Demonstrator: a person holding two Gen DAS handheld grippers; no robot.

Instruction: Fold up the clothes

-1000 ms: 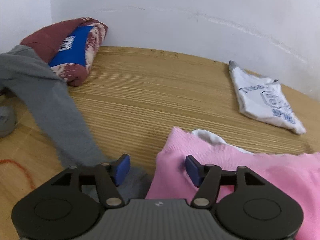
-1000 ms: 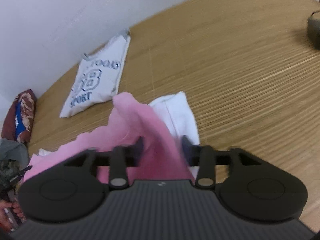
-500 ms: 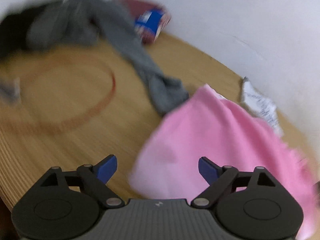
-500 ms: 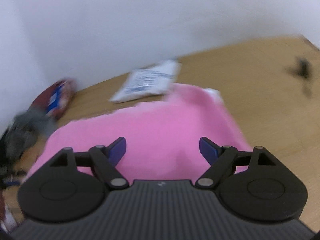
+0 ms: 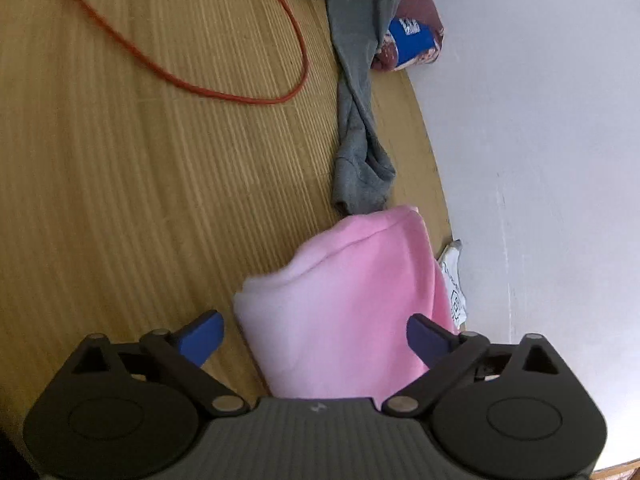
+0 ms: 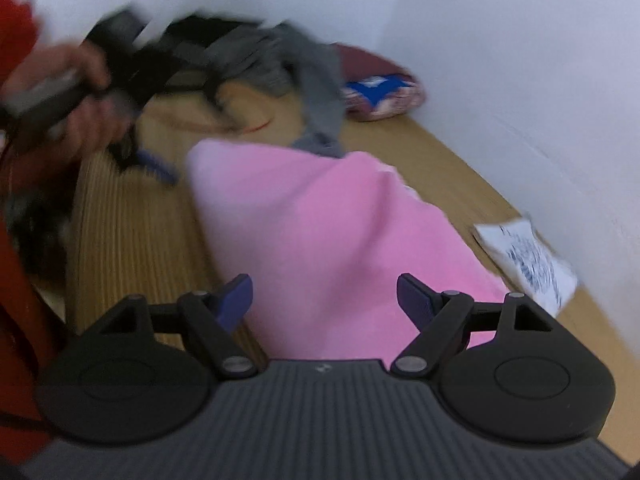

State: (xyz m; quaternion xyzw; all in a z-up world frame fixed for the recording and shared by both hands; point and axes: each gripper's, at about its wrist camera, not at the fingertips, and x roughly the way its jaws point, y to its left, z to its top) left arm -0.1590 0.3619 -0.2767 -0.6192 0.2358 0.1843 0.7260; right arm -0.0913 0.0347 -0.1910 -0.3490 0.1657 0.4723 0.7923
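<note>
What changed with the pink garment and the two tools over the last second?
The right tool pinched a raised fold of the pink garment a second ago; it has let go and now stands open. The left tool opened wider and swung round. The pink garment now lies flat in a folded heap. The grey garment, white shirt and table stayed put.

Soft pink fleece garment (image 5: 352, 304), loosely folded, lying on the wooden table near the wall. Twisted grey knit garment (image 5: 358, 128), unfolded, stretched out just beyond it. Maroon-and-blue printed bundle (image 5: 412, 42), rolled, against the wall. White printed T-shirt (image 6: 528, 258), folded flat.
</note>
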